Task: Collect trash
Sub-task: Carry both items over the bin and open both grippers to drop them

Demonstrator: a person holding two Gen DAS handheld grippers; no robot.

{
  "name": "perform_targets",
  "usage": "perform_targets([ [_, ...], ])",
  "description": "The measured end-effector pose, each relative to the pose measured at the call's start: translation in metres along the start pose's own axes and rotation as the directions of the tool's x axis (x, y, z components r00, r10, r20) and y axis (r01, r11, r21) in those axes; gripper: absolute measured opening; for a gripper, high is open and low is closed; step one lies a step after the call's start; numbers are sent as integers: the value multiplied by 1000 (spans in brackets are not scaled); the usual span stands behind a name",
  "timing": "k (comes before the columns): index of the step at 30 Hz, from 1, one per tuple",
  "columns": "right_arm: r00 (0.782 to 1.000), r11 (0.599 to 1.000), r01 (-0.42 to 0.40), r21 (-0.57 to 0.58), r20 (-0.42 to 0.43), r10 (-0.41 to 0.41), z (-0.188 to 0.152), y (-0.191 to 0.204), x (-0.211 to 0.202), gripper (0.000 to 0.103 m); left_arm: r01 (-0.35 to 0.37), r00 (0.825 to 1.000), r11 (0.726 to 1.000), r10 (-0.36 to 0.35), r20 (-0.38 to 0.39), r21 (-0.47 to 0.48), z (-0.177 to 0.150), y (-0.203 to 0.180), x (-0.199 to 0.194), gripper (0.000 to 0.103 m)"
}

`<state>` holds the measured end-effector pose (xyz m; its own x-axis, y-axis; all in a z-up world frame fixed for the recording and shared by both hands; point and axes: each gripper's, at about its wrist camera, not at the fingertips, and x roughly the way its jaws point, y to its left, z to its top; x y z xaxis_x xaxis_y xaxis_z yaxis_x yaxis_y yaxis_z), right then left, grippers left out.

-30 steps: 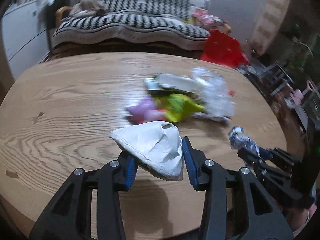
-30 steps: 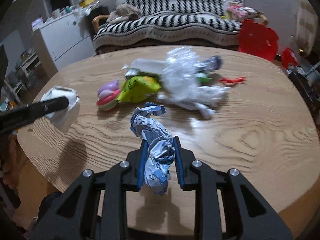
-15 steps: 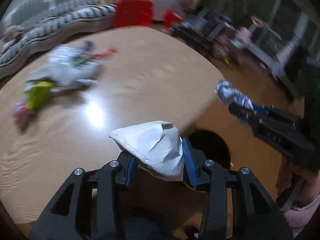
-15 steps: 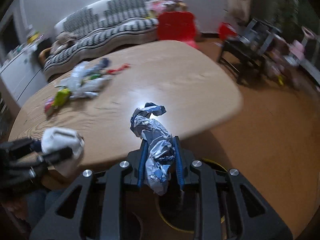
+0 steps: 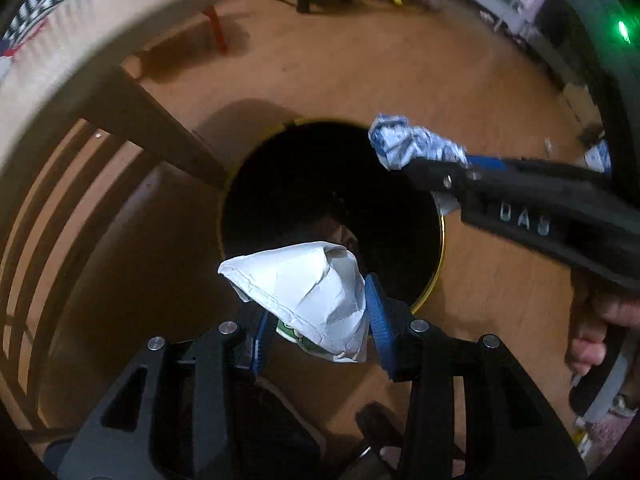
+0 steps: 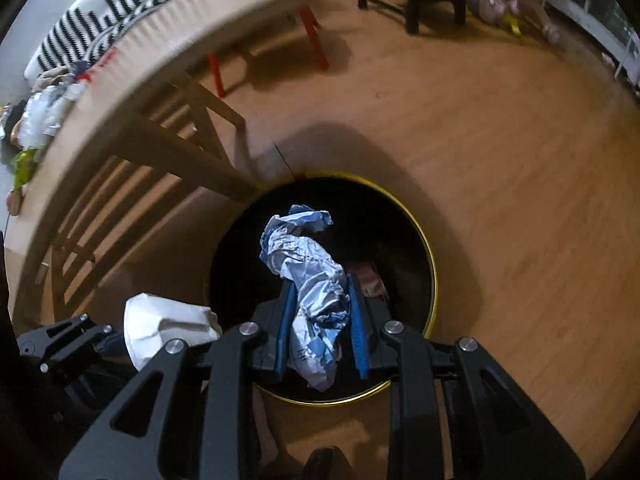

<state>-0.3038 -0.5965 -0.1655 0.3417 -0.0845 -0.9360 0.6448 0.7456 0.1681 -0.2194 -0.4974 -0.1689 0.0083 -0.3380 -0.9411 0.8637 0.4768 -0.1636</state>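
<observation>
From the left camera, our left gripper squeezed the white paper above the bin's near edge. From the right camera, our right gripper squeezed the blue wrapper straight over the bin's dark hole.

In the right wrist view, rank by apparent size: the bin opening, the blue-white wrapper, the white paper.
1. Bin opening, clearly largest.
2. Blue-white wrapper, held in the right gripper.
3. White paper, partly hidden; the wrapper's nearness to the camera makes this gap unsure.
</observation>
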Motion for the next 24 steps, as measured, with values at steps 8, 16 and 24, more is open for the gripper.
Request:
perform_targets([
  [8,999,999,-28,46,-16,29,9,-9,8,25,23,1000,1000,-22,-8,12,2,6,16,43],
  [16,1000,997,14,73,-17,-13,22,-10,8,57,35,996,999,-37,75,32,6,1,7,92],
  [24,981,991,97,92,162,-110,34,-22,-41,96,46,998,996,-50,47,76,8,-9,-18,97],
])
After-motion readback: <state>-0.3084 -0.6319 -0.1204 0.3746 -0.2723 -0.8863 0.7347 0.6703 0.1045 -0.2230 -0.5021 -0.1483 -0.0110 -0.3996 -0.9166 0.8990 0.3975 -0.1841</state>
